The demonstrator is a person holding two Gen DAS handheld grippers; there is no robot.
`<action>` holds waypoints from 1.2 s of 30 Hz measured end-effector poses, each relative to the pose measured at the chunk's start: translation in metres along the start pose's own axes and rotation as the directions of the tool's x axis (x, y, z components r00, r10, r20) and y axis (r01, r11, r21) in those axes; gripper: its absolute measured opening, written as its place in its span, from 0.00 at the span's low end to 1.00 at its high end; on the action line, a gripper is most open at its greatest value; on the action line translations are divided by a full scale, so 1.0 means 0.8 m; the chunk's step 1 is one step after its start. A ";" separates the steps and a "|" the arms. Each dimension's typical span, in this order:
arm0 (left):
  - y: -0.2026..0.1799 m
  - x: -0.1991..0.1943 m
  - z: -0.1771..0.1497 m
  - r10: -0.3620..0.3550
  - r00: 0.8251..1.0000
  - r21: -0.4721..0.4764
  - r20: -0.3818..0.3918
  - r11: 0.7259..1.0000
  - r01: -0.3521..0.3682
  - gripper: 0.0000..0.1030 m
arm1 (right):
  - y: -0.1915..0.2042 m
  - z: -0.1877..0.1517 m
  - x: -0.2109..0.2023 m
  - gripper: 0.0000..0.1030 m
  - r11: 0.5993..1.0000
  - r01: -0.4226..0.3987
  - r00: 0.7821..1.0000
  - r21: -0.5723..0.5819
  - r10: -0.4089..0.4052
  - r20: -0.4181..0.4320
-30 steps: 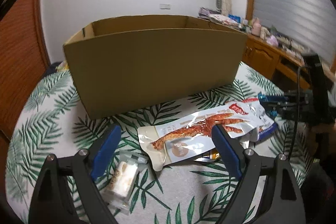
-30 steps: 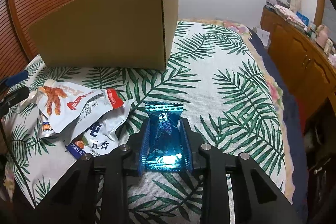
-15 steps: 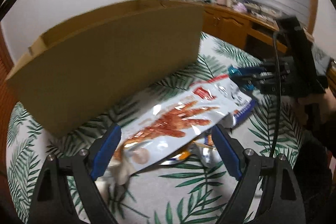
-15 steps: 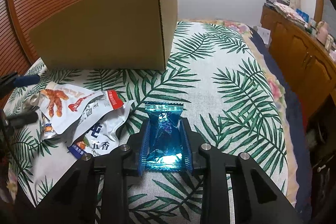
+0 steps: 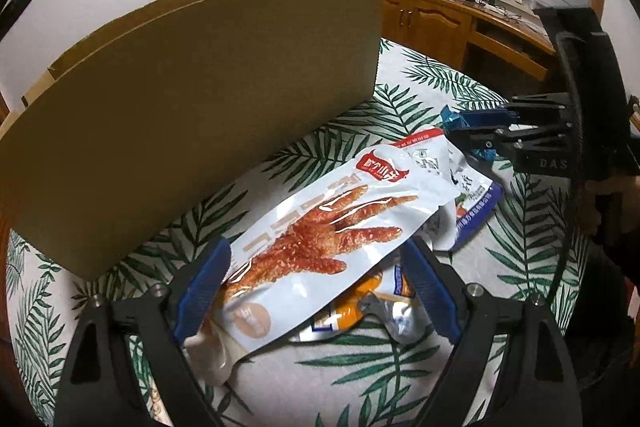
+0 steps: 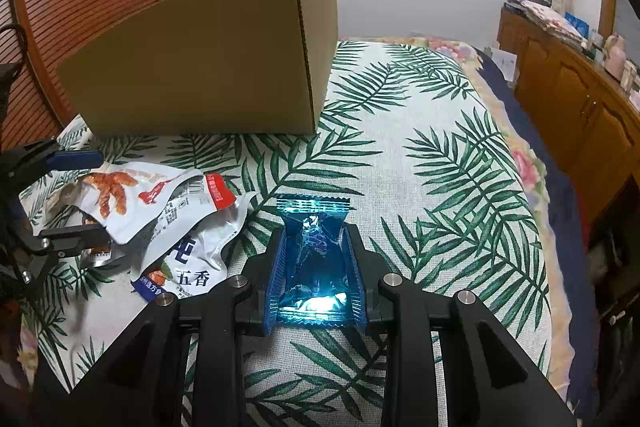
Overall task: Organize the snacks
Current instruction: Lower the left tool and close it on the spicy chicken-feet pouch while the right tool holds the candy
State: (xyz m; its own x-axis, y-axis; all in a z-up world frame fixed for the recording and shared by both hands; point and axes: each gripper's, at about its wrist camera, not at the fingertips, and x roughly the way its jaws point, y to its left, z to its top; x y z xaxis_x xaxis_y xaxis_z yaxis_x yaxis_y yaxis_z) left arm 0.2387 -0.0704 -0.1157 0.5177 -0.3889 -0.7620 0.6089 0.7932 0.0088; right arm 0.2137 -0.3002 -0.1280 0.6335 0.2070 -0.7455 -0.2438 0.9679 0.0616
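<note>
My right hand-held gripper [image 6: 316,263] is clamped on a shiny blue wrapper [image 6: 314,247], its two blue pads pressed against the long sides so the crimped top edge sticks out past the tips at twelve o'clock. The wrapper sits just above the leaf-print cloth [image 6: 420,187] that covers the surface under everything.

My left hand-held gripper [image 5: 320,275] stands wide apart, one blue pad on either side of a white pouch with a red chicken foot printed on it [image 5: 320,239]. The near pad sits right at the pouch's edge, the far one just off it; neither is squeezing it. The pouch lies slanted from seven o'clock up to one o'clock and rests on top of other packets: an orange and silver one [image 5: 360,307] peeks out at five o'clock, and a white bag with a blue corner [image 5: 468,191] lies beyond it at two o'clock.

In the right wrist view that same pile lies at nine o'clock of the blue wrapper, close beside it, with the left hand-held gripper reaching in from the frame's edge.

A tall cardboard box [image 6: 208,67] stands upright at eleven o'clock behind the pile, open at the top. A wooden cabinet [image 6: 580,99] runs along the wall at two o'clock, cluttered on top.
</note>
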 end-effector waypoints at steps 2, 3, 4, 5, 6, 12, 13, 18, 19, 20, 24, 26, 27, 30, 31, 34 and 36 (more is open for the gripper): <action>0.001 0.004 0.003 -0.012 1.000 -0.012 0.001 1.000 0.012 0.83 | 0.000 0.000 0.000 0.26 1.000 -0.002 1.000 0.002 0.002 0.001; 0.002 0.005 0.004 -0.023 1.000 -0.018 0.000 1.000 0.023 0.78 | 0.000 0.000 0.000 0.26 1.000 -0.003 1.000 0.003 0.003 0.001; 0.003 0.006 0.004 -0.028 1.000 -0.027 0.000 0.999 0.028 0.71 | -0.001 -0.001 0.000 0.26 1.000 -0.004 1.000 0.003 0.004 0.001; 0.004 0.006 0.005 -0.021 1.000 -0.033 0.001 0.999 0.022 0.66 | -0.001 0.000 0.000 0.26 1.000 -0.005 1.000 0.004 0.005 0.001; 0.006 0.005 0.006 -0.015 1.000 -0.039 0.004 0.999 0.016 0.57 | -0.001 0.000 -0.001 0.26 1.000 -0.006 1.000 0.005 0.006 0.001; 0.013 0.002 0.007 -0.044 0.999 -0.055 0.002 0.998 0.044 0.47 | -0.001 0.000 -0.001 0.26 1.000 -0.005 1.000 0.005 0.005 0.001; 0.013 0.002 0.006 -0.043 0.999 -0.054 0.001 0.998 0.043 0.47 | -0.001 0.000 -0.001 0.26 1.000 -0.004 1.000 0.004 0.004 0.001; 0.016 0.003 0.007 -0.049 0.999 -0.062 -0.006 0.997 0.049 0.50 | -0.001 0.000 -0.001 0.26 1.000 -0.006 1.000 0.005 0.006 0.001; 0.016 0.007 0.009 -0.048 0.999 -0.064 -0.015 0.997 0.047 0.52 | -0.001 0.000 -0.001 0.26 1.000 -0.005 1.000 0.005 0.005 0.001; 0.016 0.011 0.010 -0.050 0.999 -0.066 -0.022 0.997 0.049 0.52 | -0.001 0.000 -0.001 0.26 1.000 -0.004 1.000 0.004 0.004 0.001; 0.015 0.014 0.012 -0.043 0.999 -0.060 -0.020 0.997 0.042 0.54 | 0.000 -0.001 0.000 0.26 1.000 0.000 1.000 0.000 0.000 0.000; 0.016 0.016 0.013 -0.051 0.999 -0.063 -0.017 0.997 0.050 0.52 | 0.000 -0.001 0.000 0.26 1.000 0.003 1.000 -0.002 -0.003 -0.001; 0.016 0.016 0.012 -0.055 0.998 -0.064 -0.015 0.997 0.054 0.51 | 0.001 0.000 0.000 0.26 1.000 0.004 1.000 -0.003 -0.004 -0.001; 0.014 0.012 0.010 -0.072 0.997 -0.062 -0.005 0.996 0.071 0.46 | 0.001 -0.001 0.000 0.26 1.000 0.007 1.000 -0.005 -0.007 -0.002; 0.013 0.010 0.009 -0.077 0.997 -0.062 -0.003 0.995 0.076 0.44 | 0.002 -0.001 0.000 0.26 1.000 0.007 1.000 -0.006 -0.007 -0.002; 0.008 0.001 0.003 -0.076 0.997 -0.062 0.014 0.995 0.077 0.41 | 0.003 -0.001 0.000 0.26 1.000 0.012 1.000 -0.008 -0.012 -0.002; 0.009 -0.007 0.000 -0.079 0.996 -0.078 0.031 0.994 0.081 0.40 | 0.003 -0.001 0.000 0.26 1.000 0.014 1.000 -0.010 -0.014 -0.002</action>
State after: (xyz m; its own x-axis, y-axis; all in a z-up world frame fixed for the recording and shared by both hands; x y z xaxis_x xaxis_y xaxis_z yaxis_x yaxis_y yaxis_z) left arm 0.2400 -0.0623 -0.1113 0.4861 -0.4648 -0.7400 0.6005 0.7929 -0.1035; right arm 0.2124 -0.2978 -0.1285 0.6355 0.1927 -0.7477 -0.2419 0.9693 0.0443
